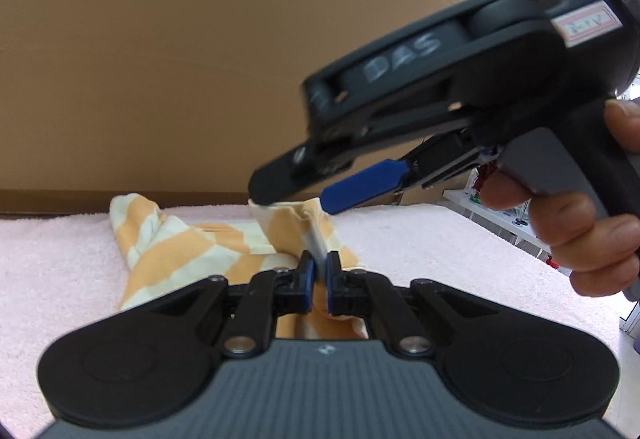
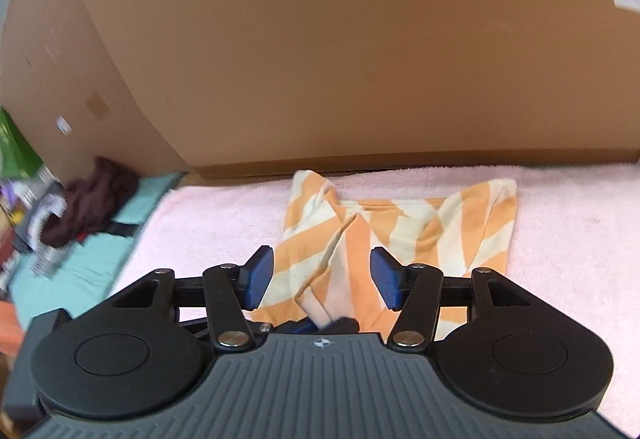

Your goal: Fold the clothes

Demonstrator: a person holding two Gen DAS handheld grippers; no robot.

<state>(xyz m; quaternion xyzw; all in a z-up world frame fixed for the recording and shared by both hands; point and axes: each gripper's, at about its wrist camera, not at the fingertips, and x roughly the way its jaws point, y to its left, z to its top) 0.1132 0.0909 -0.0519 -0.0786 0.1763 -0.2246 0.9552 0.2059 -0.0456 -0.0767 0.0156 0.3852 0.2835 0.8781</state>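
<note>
Now we are pinching the striped shirt (image 1: 192,251) in our left claw (image 1: 318,279), our right claw (image 2: 322,277) spread above it, on the pink towel (image 2: 568,223) lying before a cardboard wall (image 2: 340,59).

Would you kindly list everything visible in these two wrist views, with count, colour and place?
striped garment: one, orange and cream, crumpled on the pink towel near the box
pink towel: one, pale pink, spread as the work surface
cardboard box: one large, brown, standing behind the towel
dark garment: one, maroon, bunched to the left on the teal cloth
teal cloth: one, left of the towel
white shelf: one, far right in the left wrist view, contents blurred
left gripper: black with blue pads, shut on a fold of the striped garment
right gripper: black with blue pads, open above the garment
hand: one, holding the right gripper's handle
</note>
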